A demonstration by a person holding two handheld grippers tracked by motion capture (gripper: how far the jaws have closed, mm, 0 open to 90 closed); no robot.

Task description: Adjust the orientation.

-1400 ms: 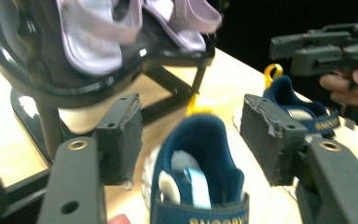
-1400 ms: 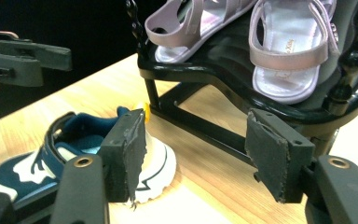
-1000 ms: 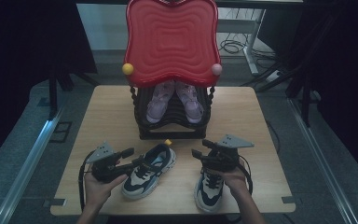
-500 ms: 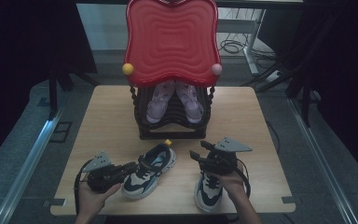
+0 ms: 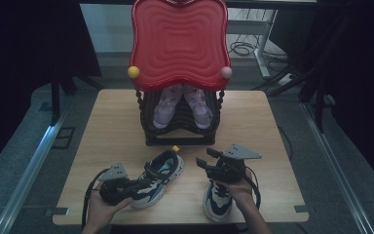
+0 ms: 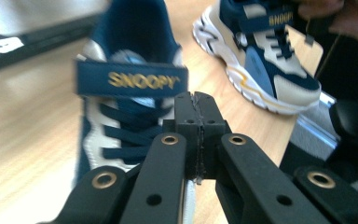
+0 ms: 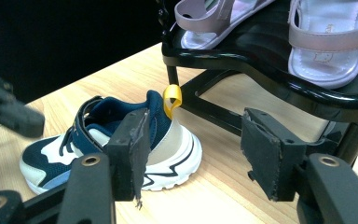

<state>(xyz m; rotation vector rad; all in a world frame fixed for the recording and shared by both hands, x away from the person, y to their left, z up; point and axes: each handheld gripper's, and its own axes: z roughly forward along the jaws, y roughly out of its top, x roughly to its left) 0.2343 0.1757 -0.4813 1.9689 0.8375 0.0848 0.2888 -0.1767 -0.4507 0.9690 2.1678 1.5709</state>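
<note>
Pressing the left gripper (image 6: pixel 196 109) jaws flat together over the laces of the near sneaker (image 6: pixel 126 98) leaves nothing pinched, risking a shove off the table (image 5: pixel 112 126) edge. Spread wide, empty, right gripper (image 7: pixel 191 149) faces the yellow heel loop (image 7: pixel 172 98); risks snagging the black rack (image 7: pixel 279 74) beside.

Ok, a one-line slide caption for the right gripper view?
Open tongs face a navy sneaker beside a black rack holding pink sandals.
</note>
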